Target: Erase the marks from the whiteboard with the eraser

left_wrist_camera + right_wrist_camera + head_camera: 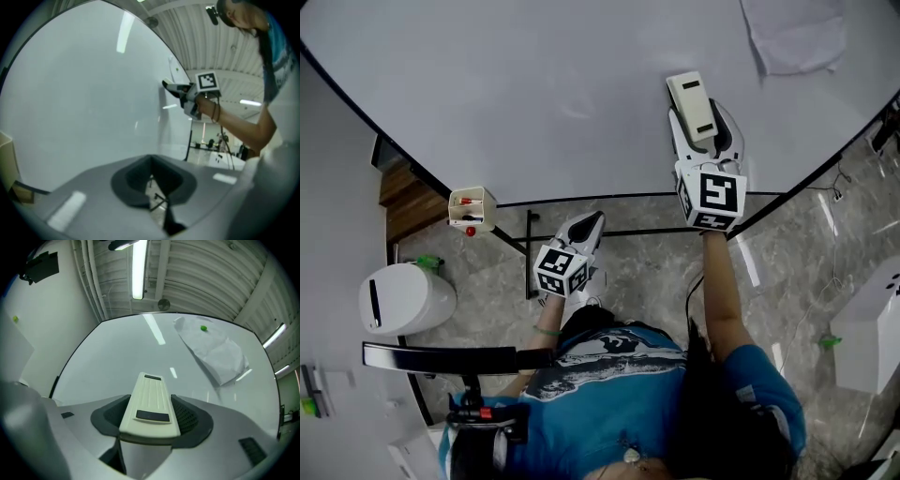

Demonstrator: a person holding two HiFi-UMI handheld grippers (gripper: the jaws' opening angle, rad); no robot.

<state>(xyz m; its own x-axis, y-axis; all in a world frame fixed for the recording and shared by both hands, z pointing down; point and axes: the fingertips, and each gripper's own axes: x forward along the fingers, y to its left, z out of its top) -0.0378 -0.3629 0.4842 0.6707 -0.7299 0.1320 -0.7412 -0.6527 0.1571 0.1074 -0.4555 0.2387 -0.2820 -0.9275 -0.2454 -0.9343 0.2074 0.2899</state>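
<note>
On the whiteboard, right of centre, the right gripper is clamping the eraser | left gripper is hanging below the board's edge, jaws together, empty | only the right gripper view is showing a green magnet on the paper sheet | grey stone floor is lying beneath.

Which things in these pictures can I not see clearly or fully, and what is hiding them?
1. Eraser wiping face: hidden in every view, turned toward the whiteboard.
2. Paper sheet: head view, cut off by the top edge.
3. Small box contents: head view, too small to name.
4. Faint marks: none shows; reflections in both gripper views could hide some.
</note>
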